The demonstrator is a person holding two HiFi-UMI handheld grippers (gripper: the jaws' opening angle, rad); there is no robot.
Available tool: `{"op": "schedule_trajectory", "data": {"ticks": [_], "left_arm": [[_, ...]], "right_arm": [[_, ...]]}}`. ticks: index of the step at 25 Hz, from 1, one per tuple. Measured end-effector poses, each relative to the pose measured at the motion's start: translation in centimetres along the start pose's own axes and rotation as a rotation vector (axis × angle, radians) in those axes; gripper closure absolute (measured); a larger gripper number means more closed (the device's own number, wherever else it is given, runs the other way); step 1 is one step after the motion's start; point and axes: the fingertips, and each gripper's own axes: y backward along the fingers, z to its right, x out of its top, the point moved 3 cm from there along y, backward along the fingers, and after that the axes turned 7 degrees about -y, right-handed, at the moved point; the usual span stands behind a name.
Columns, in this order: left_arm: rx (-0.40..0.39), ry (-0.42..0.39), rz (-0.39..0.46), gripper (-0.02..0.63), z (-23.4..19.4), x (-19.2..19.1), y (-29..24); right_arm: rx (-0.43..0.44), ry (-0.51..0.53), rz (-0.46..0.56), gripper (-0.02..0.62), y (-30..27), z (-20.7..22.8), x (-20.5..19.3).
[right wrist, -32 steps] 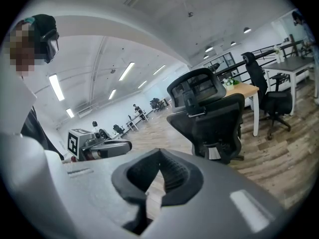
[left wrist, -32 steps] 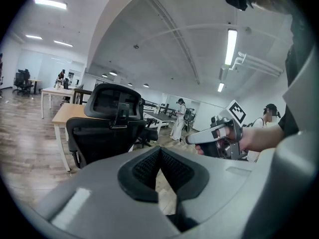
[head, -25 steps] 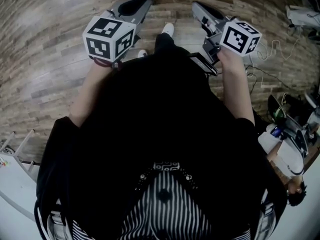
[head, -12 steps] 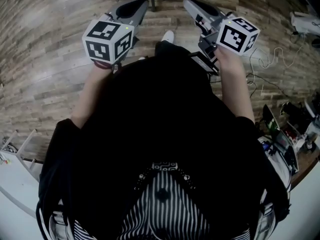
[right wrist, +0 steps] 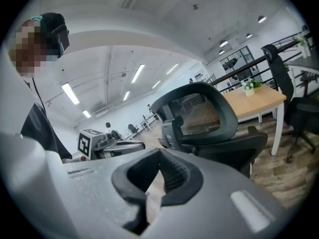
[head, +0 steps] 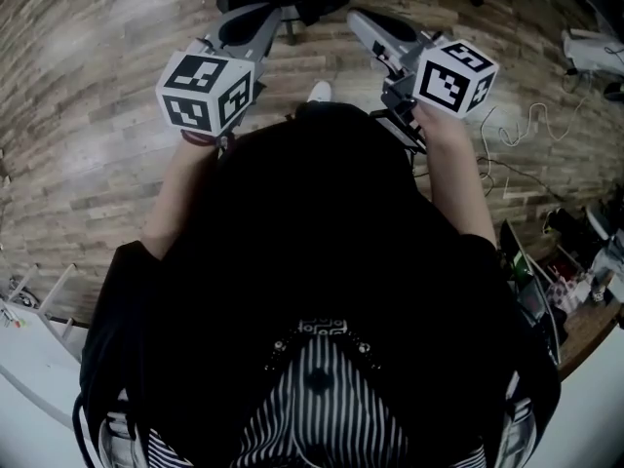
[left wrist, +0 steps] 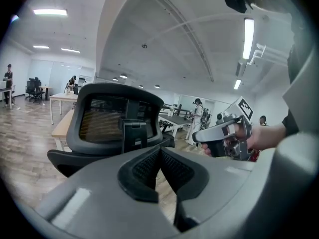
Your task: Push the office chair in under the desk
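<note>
Left gripper [head: 258,16] and right gripper [head: 363,19] are held side by side facing the office chair [left wrist: 117,118]; both jaw pairs closed, empty.

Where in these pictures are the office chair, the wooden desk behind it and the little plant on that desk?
office chair [left wrist: 102,118]: left gripper view, on its mesh backrest.
wooden desk [right wrist: 259,103]: right gripper view, on its bare top.
little plant [right wrist: 251,84]: right gripper view, on its leaves.
</note>
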Motion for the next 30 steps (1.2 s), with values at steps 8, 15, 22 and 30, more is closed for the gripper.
{"op": "schedule_trajectory", "data": {"ticks": [8, 15, 22, 30], "left_arm": [[0.054, 0.041, -0.051, 0.601, -0.5, 0.1, -4.8], [0.127, 0.045, -0.092, 0.601, -1.3, 0.4, -5.5], [0.191, 0.056, -0.099, 0.601, -2.8, 1.1, -4.6], [0.203, 0.047, -0.112, 0.601, -6.8, 1.3, -3.7]], "right_arm": [[-0.021, 0.022, -0.019, 0.595, 1.6, 6.0, 2.8], [0.0, 0.011, -0.004, 0.595, 2.0, 9.0, 4.4], [-0.027, 0.047, 0.013, 0.595, 0.7, 10.0, 5.6], [-0.145, 0.062, 0.08, 0.595, 0.7, 11.1, 8.0]]}}
